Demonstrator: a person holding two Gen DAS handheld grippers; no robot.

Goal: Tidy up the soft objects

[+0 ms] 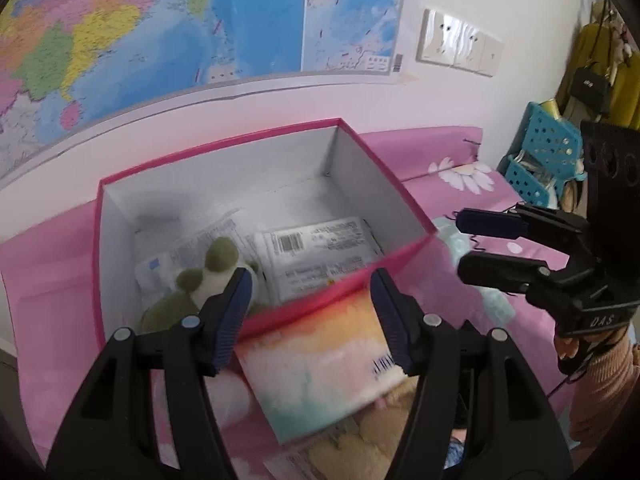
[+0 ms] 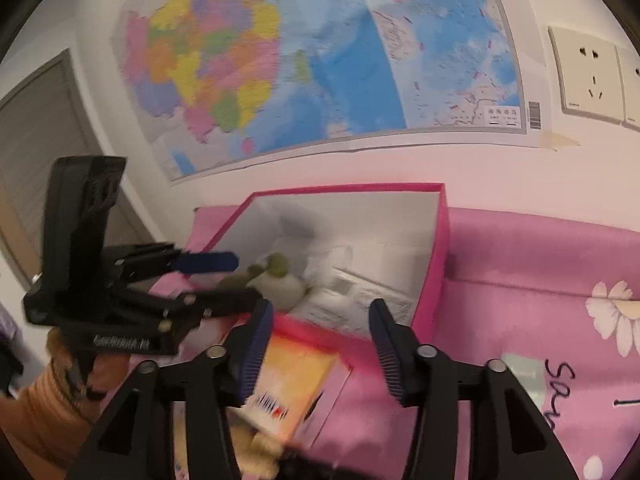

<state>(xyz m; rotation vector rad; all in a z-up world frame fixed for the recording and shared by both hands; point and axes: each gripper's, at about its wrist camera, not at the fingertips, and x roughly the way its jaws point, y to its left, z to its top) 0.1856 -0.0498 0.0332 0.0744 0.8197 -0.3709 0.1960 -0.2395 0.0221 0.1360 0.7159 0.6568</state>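
Note:
A pink box (image 1: 120,172) with a white inside stands open on the pink bed. In it lie a green and white plush toy (image 1: 200,280) and white tissue packs (image 1: 320,256). A rainbow-coloured soft pack (image 1: 320,360) lies in front of the box, on a beige plush (image 1: 360,440). My left gripper (image 1: 310,320) is open and empty above the pack and the box's near wall. My right gripper (image 2: 320,336) is open and empty over the box's (image 2: 436,280) near corner; it also shows at the right of the left wrist view (image 1: 460,240). The toy (image 2: 276,280) and pack (image 2: 292,384) show there too.
A map (image 1: 160,32) hangs on the wall behind the box, with sockets (image 1: 460,44) to its right. Blue baskets (image 1: 548,152) and hanging bags (image 1: 592,84) stand at the far right. The pink bedsheet (image 2: 540,280) with daisies spreads right of the box. A grey door (image 2: 36,140) is left.

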